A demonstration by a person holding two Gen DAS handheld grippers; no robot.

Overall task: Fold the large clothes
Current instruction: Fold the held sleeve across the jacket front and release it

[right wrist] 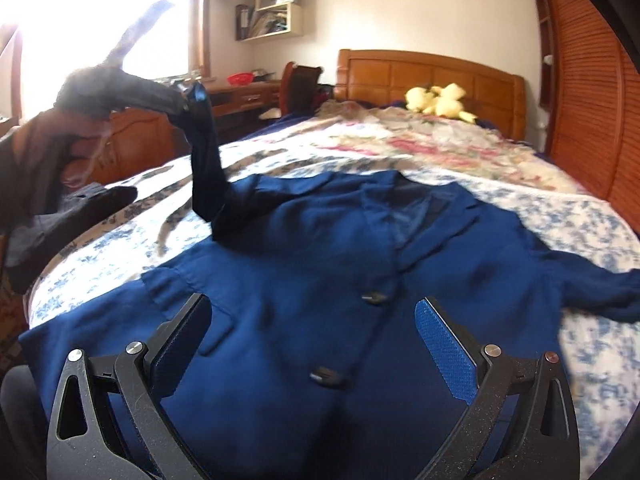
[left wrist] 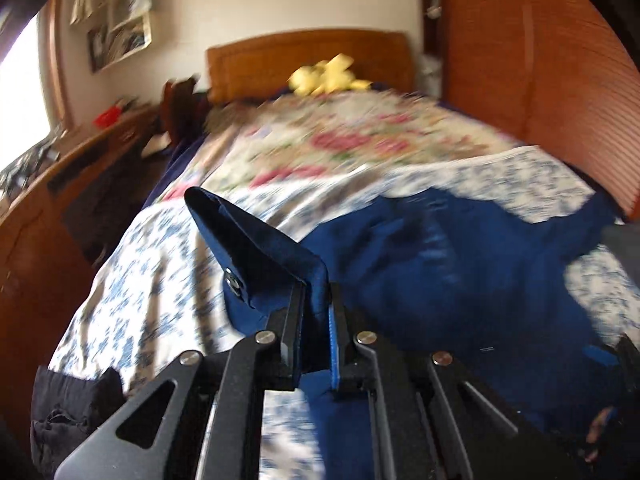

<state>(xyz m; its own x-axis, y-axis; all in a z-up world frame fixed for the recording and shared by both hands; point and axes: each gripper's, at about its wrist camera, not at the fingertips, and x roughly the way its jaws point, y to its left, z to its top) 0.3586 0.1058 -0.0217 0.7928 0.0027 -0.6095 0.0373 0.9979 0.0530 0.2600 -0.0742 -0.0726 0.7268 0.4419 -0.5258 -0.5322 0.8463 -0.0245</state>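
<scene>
1 navy jacket lies front-up on the bed, its woven cloth showing 2 dark oval buttons. The left claw is clamped on 1 raised sleeve cuff. The right claw hovers above the jacket, spread wide, holding nothing.

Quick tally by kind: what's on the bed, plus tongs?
Jacket: 1
Jacket buttons: 2
Yellow plush: 1
Floral covers, pink and blue: 2
Tongs, left shut on the sleeve, right open: 2
Total: 8
</scene>
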